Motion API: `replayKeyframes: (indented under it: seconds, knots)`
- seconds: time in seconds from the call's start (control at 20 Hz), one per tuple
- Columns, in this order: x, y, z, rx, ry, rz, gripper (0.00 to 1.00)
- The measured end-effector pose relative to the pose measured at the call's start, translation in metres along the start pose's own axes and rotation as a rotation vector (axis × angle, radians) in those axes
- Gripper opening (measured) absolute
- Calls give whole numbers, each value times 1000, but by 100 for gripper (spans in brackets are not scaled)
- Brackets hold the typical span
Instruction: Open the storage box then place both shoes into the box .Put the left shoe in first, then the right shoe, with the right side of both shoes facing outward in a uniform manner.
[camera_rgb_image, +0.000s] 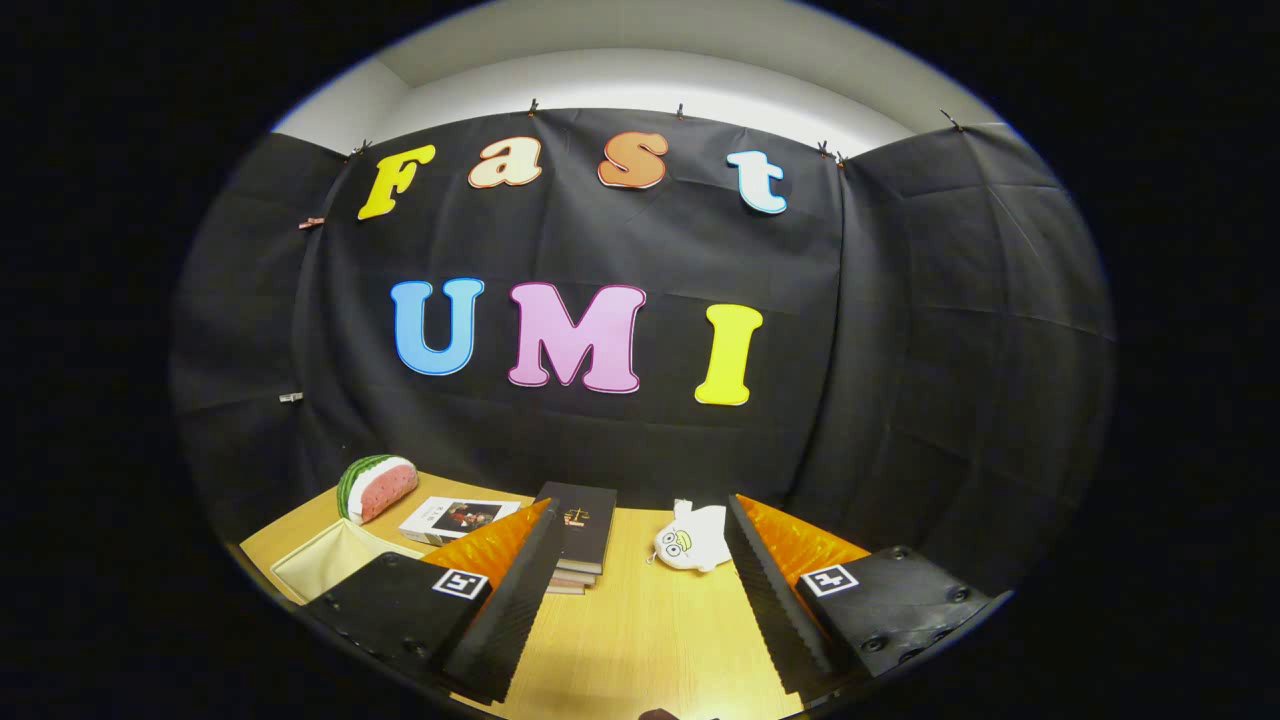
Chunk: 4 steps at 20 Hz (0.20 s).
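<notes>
hand-held gripper (640, 590) raised level above table (640, 630), fingers spread wide, nothing between

A light wooden counter (640, 620) spans the bottom of the frame. At its lower left sits an open pale storage box (325, 560), with a watermelon-slice toy (376, 487) just above it. Right of that lies a white book (458, 519), then a stack of dark books (578, 530). A small white plush toy (cartoon eyes) (692, 539) rests at centre right.
</notes>
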<state>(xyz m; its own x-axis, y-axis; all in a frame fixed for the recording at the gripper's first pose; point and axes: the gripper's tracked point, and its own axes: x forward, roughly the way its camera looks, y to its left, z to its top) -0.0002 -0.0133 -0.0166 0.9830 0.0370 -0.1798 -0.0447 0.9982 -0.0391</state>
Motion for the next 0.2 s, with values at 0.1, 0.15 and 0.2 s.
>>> replayKeyframes:
  seconds: [0.1,0.15,0.2]
  knots:
    - [0,-1,-1,15,-5,4,97]
    - [1,-3,-3,23,-3,4,97]
    - [1,-6,-5,28,-2,3,97]
